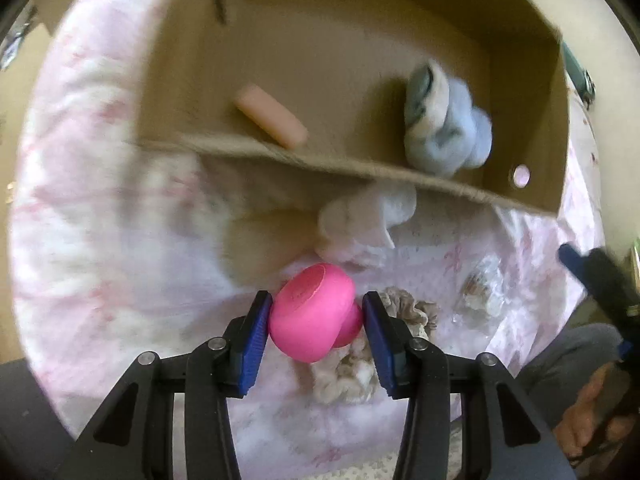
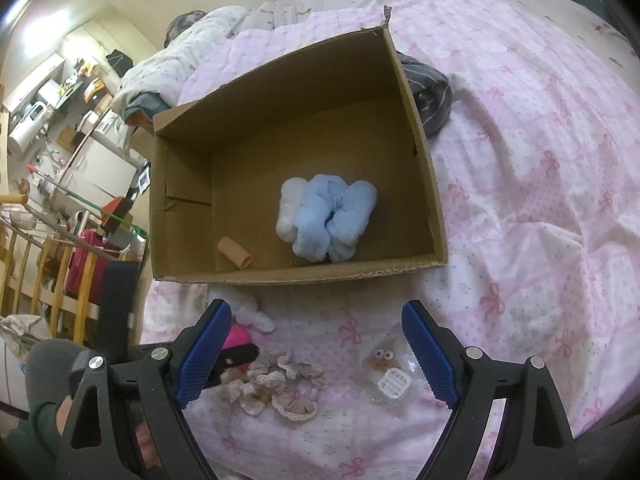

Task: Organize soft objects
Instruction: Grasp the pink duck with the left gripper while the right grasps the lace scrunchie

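Just short of the cardboard box [image 1: 532,196] on the pink bedspread [image 2: 540,168], my left gripper [image 1: 316,316] was clamped on the pink squishy toy [image 1: 312,312]; my right gripper [image 2: 316,356] hung wide and empty. I judged the carry underway: next, clear the near wall and release beside the blue plush [image 2: 328,216].

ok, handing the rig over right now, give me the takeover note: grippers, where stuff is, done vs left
Left gripper: shut on the pink rubber piece, held in front of the cardboard box.
Right gripper: open, empty, above the bedspread.
Done: blue fluffy item and peach sponge roll are in the box.
Left: pink piece to drop in; white fluffy item by the box's near wall, beige scrunchies and clear packet on the bedspread.
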